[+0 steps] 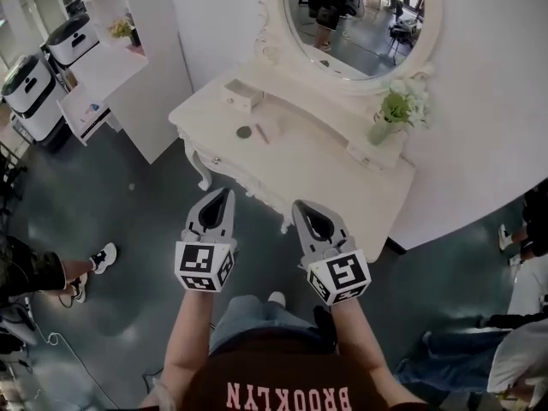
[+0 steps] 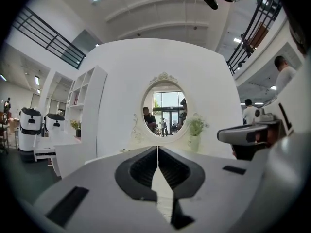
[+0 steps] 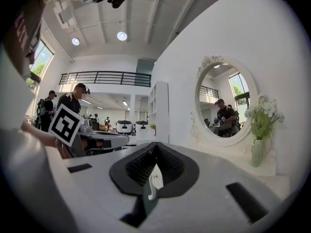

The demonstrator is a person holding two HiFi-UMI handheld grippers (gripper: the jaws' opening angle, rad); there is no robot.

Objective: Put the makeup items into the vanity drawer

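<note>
A white vanity table (image 1: 325, 169) with an oval mirror (image 1: 360, 15) stands ahead of me. On its top lie a small round compact (image 1: 244, 132) and a thin pinkish stick (image 1: 262, 133), near a little white drawer box (image 1: 242, 95). A front drawer with a knob (image 1: 216, 160) looks closed. My left gripper (image 1: 228, 193) and right gripper (image 1: 300, 205) hover side by side short of the table's front edge, both shut with nothing in them. In the left gripper view the jaws (image 2: 158, 147) meet along a thin line. The right gripper (image 3: 155, 143) also has its tips together.
A vase of white flowers (image 1: 396, 110) stands at the table's right back. A white shelf unit (image 1: 111, 58) and two white machines (image 1: 34, 92) are to the left. One person's legs (image 1: 86, 272) are at the left, others (image 1: 522, 315) at the right.
</note>
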